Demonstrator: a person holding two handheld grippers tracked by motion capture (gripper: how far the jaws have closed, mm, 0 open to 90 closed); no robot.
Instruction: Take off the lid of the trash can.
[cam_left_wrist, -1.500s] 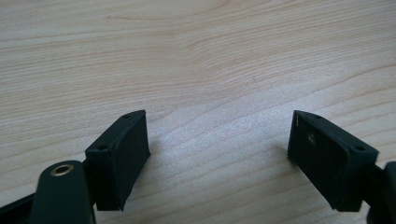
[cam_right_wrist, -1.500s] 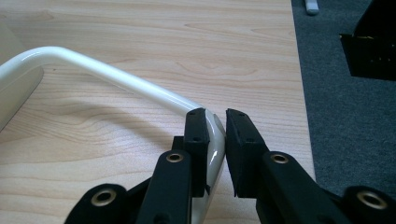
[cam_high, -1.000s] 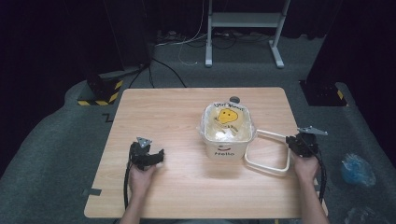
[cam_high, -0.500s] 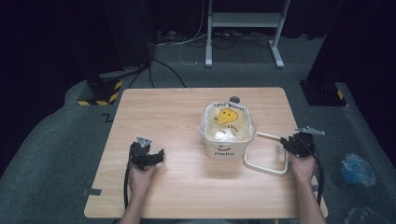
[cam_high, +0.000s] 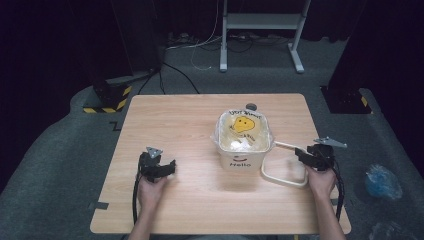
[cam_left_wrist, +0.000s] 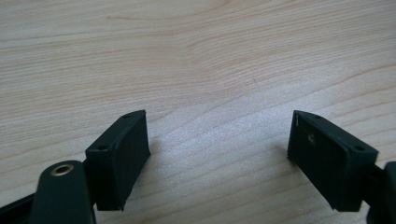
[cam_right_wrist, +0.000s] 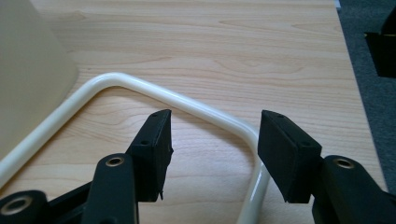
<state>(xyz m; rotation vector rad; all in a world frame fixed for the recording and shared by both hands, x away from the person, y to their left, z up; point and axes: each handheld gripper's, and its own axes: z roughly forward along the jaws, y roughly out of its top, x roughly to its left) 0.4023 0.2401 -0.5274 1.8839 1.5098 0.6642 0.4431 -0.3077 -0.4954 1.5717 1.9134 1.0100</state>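
A cream bucket (cam_high: 243, 145) with a yellow smiley print and the word Hello stands right of the table's middle, a clear bag lining it. Its cream loop handle (cam_high: 282, 172) lies flat on the wood to its right. My right gripper (cam_high: 309, 156) hovers open at the handle's far right corner; in the right gripper view the handle (cam_right_wrist: 187, 102) curves between and under its jaws, and my right gripper (cam_right_wrist: 212, 154) holds nothing. My left gripper (cam_high: 160, 167) rests open on bare wood at the front left, and my left gripper (cam_left_wrist: 217, 154) has only table grain between its jaws.
The wooden table (cam_high: 175, 125) has a small dark round object (cam_high: 251, 106) behind the bucket. A crumpled blue bag (cam_high: 382, 181) lies on the grey floor at the right. A metal stand (cam_high: 260, 30) and cables sit beyond the table.
My right gripper has edged left toward the bucket over the handle's corner. The left gripper has stayed put.
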